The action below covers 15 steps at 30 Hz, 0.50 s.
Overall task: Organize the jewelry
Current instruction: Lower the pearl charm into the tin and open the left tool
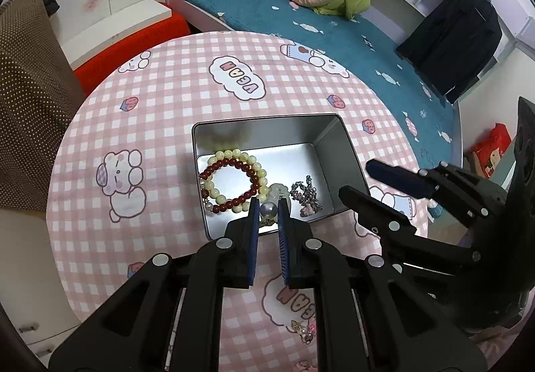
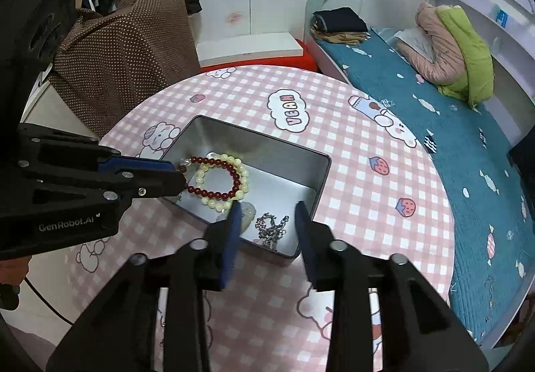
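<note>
A silver metal tin stands open on the round table. Inside lie a dark red bead bracelet, a cream bead bracelet, a pale flower piece and a silver chain. My left gripper is over the tin's near edge, its jaws narrowly apart around a large grey pearl. My right gripper is open and empty above the chain.
The table wears a pink checked cloth. A small pearl-and-pink trinket lies on the cloth near me. A bed with a teal cover is behind the table, a brown dotted cloth to the left.
</note>
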Each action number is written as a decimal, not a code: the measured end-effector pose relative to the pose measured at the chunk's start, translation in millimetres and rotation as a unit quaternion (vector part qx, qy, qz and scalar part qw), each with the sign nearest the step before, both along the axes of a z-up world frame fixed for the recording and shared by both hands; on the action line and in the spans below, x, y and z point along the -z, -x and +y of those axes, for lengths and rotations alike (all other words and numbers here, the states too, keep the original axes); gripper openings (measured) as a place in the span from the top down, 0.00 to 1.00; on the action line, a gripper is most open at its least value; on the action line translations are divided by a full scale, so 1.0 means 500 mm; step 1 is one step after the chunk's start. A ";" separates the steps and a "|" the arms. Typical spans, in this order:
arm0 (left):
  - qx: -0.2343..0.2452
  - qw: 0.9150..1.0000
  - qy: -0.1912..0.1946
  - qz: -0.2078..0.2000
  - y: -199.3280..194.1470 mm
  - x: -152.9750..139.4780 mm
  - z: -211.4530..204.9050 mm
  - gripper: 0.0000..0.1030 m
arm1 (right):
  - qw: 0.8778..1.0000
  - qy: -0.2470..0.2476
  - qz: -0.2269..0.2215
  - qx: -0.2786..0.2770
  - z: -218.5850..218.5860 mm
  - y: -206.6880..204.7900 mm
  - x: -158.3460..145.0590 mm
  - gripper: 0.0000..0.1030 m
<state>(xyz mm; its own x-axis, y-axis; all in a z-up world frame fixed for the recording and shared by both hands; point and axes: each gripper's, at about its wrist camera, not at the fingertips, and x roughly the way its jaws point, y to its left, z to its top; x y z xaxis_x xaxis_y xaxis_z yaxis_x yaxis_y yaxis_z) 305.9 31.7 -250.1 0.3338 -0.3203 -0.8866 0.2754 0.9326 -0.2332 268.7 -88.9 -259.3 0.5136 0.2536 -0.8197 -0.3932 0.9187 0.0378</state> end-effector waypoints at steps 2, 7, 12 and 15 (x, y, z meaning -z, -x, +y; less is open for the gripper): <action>-0.001 1.000 -0.001 -0.001 -0.001 0.000 0.000 0.89 | 1.000 0.000 0.001 0.004 -0.004 -0.003 0.001 0.65; -0.006 1.000 -0.007 0.002 -0.002 0.003 0.002 0.88 | 1.000 0.001 0.002 0.010 -0.012 -0.008 0.001 0.62; -0.011 1.000 -0.018 -0.010 0.003 0.000 0.006 0.72 | 1.000 -0.001 -0.003 0.016 -0.020 -0.007 -0.004 0.51; -0.014 1.000 -0.018 -0.012 0.006 -0.002 0.010 0.72 | 1.000 0.003 -0.007 0.019 -0.024 -0.004 -0.006 0.48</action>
<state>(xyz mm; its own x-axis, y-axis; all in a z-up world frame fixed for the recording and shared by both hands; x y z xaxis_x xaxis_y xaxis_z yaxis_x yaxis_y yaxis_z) 302.9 36.6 -249.0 0.3628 -0.2784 -0.8893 0.2549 0.9476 -0.1926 270.9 -100.7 -256.2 0.5338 0.2290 -0.8140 -0.3577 0.9334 0.0280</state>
